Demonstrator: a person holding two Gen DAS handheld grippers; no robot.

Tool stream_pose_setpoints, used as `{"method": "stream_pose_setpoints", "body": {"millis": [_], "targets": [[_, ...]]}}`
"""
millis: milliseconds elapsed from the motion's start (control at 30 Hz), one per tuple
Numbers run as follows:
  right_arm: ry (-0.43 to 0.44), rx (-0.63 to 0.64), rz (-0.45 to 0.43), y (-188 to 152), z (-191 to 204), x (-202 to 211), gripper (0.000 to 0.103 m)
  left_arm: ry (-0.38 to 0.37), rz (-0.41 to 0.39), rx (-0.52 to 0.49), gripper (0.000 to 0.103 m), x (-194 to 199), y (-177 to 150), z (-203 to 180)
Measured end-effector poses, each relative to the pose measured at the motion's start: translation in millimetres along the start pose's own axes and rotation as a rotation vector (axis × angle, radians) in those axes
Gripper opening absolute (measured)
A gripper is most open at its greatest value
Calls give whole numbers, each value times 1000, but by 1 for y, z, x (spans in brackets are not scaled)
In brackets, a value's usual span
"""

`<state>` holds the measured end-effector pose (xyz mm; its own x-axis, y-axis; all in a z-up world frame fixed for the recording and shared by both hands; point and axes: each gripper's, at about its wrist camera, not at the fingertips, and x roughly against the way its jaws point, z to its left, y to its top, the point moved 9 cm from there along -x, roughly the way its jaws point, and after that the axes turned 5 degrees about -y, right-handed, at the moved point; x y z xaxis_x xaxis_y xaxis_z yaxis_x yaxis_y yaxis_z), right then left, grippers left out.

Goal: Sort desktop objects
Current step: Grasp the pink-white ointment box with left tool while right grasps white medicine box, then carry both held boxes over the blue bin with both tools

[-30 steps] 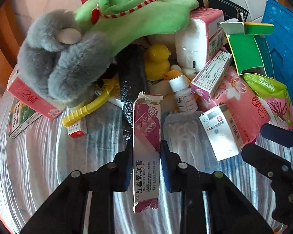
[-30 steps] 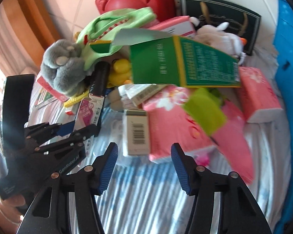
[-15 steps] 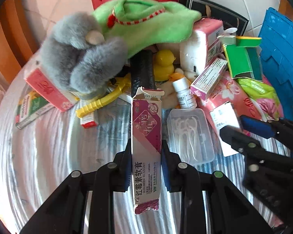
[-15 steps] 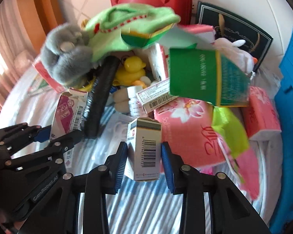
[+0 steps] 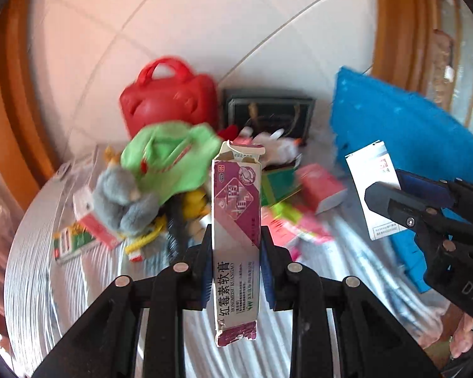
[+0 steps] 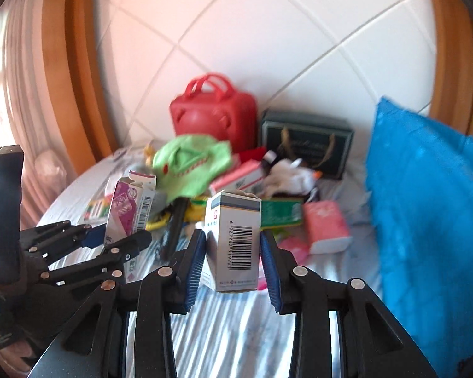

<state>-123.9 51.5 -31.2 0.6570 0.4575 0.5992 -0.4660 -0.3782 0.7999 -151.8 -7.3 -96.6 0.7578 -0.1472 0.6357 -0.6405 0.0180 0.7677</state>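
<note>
Left wrist view: a purple ointment box [image 5: 236,236] with a torn top stands upright between the blue pads of the left gripper [image 5: 236,271], which is closed on it, above the striped tablecloth [image 5: 63,283]. In the right wrist view, the right gripper [image 6: 233,264] is clamped on a white box with a barcode [image 6: 233,242]. Behind both lies a blurred pile: a green cloth [image 5: 170,160], a grey plush toy [image 5: 123,198], a red bag [image 6: 214,110] and a dark gift bag [image 6: 306,141]. A blue crate [image 6: 425,204] stands at the right.
</note>
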Motion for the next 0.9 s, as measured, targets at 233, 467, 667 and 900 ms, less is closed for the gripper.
{"method": "stream_pose_setpoints", "body": {"millis": [233, 467, 667, 900], "targets": [[-115, -55, -141, 41, -85, 93, 35, -92, -116, -90, 25, 31, 62, -102], [-261, -73, -157, 63, -209, 147, 35, -231, -147, -144, 25, 38, 123, -214], [-391, -64, -35, 40, -329, 150, 35, -313, -85, -190, 25, 14, 149, -314], [-402, -24, 158, -16, -425, 125, 35, -353, 214, -284, 25, -53, 116, -430]]}}
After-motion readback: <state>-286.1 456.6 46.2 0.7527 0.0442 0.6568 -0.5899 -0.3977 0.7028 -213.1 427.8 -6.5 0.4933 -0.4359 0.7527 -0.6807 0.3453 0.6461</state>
